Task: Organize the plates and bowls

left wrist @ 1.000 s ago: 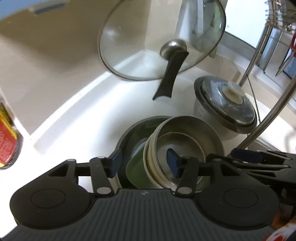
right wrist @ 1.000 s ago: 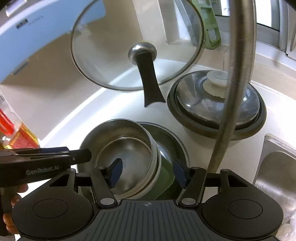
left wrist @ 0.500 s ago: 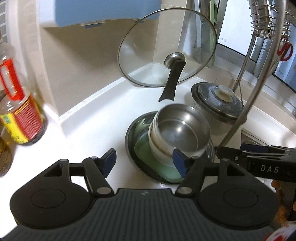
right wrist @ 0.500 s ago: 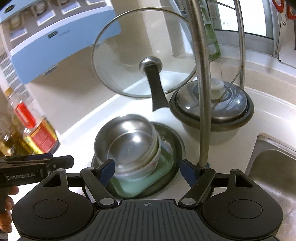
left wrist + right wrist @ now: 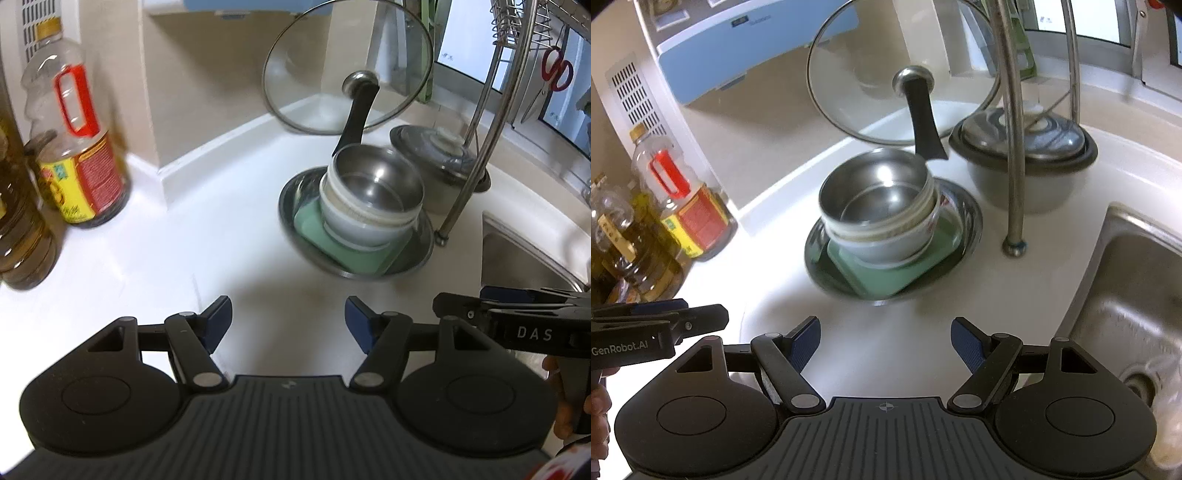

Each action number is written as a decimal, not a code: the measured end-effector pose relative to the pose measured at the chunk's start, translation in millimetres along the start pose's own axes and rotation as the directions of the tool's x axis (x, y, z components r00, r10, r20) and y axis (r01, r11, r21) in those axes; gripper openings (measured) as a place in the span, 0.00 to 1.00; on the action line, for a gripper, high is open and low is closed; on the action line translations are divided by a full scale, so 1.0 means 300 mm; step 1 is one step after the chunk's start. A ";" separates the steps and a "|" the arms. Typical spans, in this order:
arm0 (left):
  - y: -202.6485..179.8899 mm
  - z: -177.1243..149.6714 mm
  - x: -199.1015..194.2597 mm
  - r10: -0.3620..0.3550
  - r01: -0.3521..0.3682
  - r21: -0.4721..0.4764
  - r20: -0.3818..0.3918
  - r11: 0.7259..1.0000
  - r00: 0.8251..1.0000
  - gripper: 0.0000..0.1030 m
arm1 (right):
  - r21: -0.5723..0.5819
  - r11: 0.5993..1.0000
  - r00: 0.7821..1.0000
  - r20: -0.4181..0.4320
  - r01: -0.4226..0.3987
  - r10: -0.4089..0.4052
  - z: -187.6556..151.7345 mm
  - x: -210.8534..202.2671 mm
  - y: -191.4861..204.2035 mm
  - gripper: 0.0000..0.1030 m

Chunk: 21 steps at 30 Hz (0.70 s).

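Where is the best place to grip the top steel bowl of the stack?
Probably the rim of the shiny steel bowl, from above on the near side, one finger inside and one outside. Its open mouth faces up and its lower wall sits nested in the white bowl.

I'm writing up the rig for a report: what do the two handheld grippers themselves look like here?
Both look alike: matte black plastic with a ribbed grey centre plate, two round black discs at the sides and silver pivot pins. The left gripper and right gripper each have dark blue textured finger pads. White lettering marks their sides: "DAS" on the right one, "GenRobot.AI" on the left. No cables show.
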<state>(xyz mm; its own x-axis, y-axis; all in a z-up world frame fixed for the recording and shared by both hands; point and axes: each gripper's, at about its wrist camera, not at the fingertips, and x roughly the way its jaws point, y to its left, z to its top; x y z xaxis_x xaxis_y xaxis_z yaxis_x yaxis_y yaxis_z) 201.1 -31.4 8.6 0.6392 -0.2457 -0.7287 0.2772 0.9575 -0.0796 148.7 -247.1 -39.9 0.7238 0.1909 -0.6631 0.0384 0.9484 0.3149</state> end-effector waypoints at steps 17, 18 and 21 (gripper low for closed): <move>0.106 -0.201 -0.165 -0.055 0.057 0.055 -0.037 0.997 0.998 0.63 | 0.044 0.997 0.998 0.005 0.064 -0.065 -0.245 -0.139 0.188 0.75; 0.111 -0.209 -0.174 -0.059 0.061 0.060 -0.036 0.996 0.998 0.63 | 0.047 0.997 0.998 0.006 0.069 -0.070 -0.258 -0.149 0.197 0.75; 0.117 -0.234 -0.197 -0.070 0.073 0.073 -0.038 0.995 0.997 0.63 | 0.049 0.995 0.996 0.006 0.085 -0.085 -0.295 -0.176 0.226 0.75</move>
<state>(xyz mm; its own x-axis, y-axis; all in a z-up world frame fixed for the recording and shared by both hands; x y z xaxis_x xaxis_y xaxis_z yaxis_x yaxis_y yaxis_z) 122.6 27.2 1.2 0.5906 -0.3066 -0.7464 0.3745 0.9235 -0.0830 52.1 -170.6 -43.6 0.7221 0.1078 -0.6833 0.1332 0.9476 0.2902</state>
